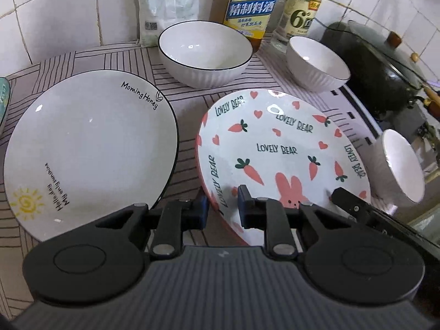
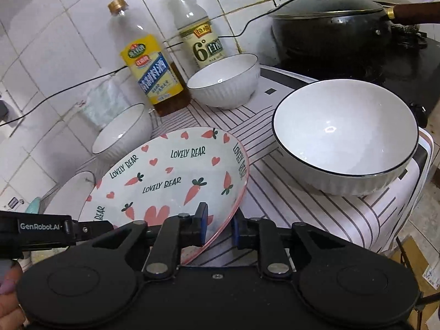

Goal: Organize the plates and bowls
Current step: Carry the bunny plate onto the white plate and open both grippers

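Holding the carrot-print "Lovely Bear" plate (image 1: pixel 277 148) by two sides of its near rim, both grippers have it tilted, its right side raised off the striped cloth (image 2: pixel 316 200). The left gripper (image 1: pixel 221 206) is clamped on the near-left rim, one blue pad on each face of it. The right gripper (image 2: pixel 220 227) is clamped on the near-right rim in the same way.

The sorting looks to be at its beginning. Just left of the carrot plate, the "Morning Honey" plate (image 1: pixel 88 148) lies alone on the cloth, with nothing stacked on it. Behind the carrot plate stands a ribbed bowl (image 1: pixel 205 55), and a smaller ribbed bowl (image 1: pixel 316 63) is behind and to its right. A third ribbed bowl (image 2: pixel 343 137) stands right of the carrot plate. The bowls are well apart and none is nested. So, by my judgement, the plates remain to be stacked and the bowls to be gathered.

Both grippers point down and forward at the carrot plate, side by side.
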### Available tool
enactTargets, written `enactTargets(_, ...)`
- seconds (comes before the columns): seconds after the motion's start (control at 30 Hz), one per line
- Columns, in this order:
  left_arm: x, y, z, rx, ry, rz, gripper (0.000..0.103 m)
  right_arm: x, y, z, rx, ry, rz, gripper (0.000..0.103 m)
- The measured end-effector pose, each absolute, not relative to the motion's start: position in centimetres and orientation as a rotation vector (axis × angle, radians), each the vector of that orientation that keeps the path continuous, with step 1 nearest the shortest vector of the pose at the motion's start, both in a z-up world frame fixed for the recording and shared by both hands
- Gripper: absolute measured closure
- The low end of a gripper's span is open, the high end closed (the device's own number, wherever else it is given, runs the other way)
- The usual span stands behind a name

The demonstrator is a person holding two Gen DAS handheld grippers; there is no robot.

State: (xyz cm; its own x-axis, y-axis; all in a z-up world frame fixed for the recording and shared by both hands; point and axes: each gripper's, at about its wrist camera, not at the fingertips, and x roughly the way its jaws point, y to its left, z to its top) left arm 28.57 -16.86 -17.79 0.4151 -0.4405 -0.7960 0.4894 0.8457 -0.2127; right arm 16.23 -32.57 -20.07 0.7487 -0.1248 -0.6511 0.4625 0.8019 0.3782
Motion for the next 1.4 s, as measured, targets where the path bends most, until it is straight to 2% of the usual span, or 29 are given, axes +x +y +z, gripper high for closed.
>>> enactTargets(0.27, 26.4, -14.7, -14.9, 0.069, 0.984, -0.642, 0.083, 14.7, -31.1, -17.3, 0.526, 0.651, -0.313, 0.078)
enactTargets(0.43, 23.2, -13.4, -13.1, 0.178, 0.861, -0.591, 0.083, 13.8, -29.3, -16.1, 0.57, 0.653, -0.266, 0.077)
enactTargets(0.8, 22.0, -6.4, -11.1, 0.14, 0.82, -0.492, 0.082, 14.6, -24.5, -14.0, 0.558, 0.661, -0.104, 0.077)
enactTargets(1.03, 24.4, -2.8, -11.9, 0.099, 0.832, -0.389, 0.08, 18.1, -21.9, -14.6, 0.538, 0.675, 0.032, 0.077)
enactTargets(1.4, 29.5, -0.4, -15.2, -0.056, 0.949, -0.297, 0.08, 25.0, -20.6, -16.5, 0.435, 0.754, 0.113, 0.077)
